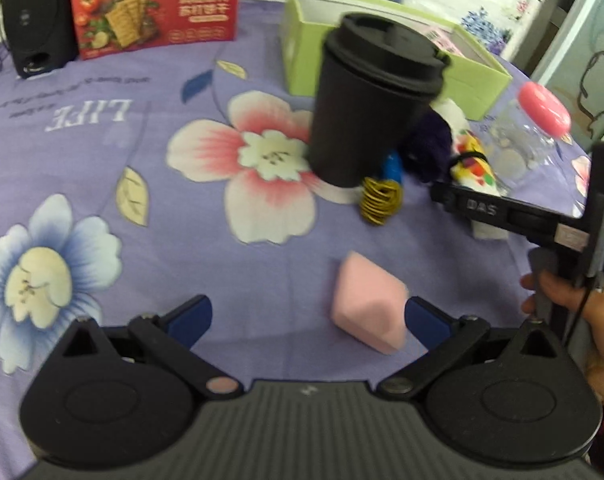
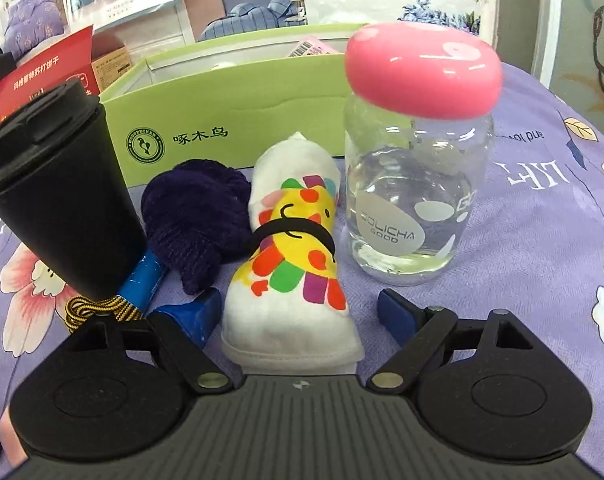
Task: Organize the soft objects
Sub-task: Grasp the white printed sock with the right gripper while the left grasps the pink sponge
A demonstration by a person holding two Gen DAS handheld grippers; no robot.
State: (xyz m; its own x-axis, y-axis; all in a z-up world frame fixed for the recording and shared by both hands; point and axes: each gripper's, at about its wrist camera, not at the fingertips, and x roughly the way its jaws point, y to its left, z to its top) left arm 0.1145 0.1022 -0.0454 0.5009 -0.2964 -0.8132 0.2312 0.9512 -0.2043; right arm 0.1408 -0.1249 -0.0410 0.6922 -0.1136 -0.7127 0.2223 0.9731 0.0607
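Note:
A pink sponge [image 1: 368,312] lies on the purple floral cloth, just inside my left gripper's right fingertip. My left gripper [image 1: 308,318] is open and empty. A rolled white cloth with a colourful print and a black band [image 2: 292,264] lies between the open fingers of my right gripper [image 2: 298,312]; the jaws stand apart from it. A dark purple knitted item [image 2: 200,220] lies left of it. Both also show in the left wrist view, the cloth [image 1: 472,160] and the knit [image 1: 426,148]. The green open box [image 2: 238,120] stands behind them.
A black lidded cup [image 2: 58,200] stands at the left, a clear jar with a pink lid [image 2: 418,168] at the right. A yellow-black cord [image 1: 378,200] and a blue packet [image 2: 142,284] lie by the cup. A red biscuit box [image 1: 154,4] and a speaker [image 1: 34,16] stand far back.

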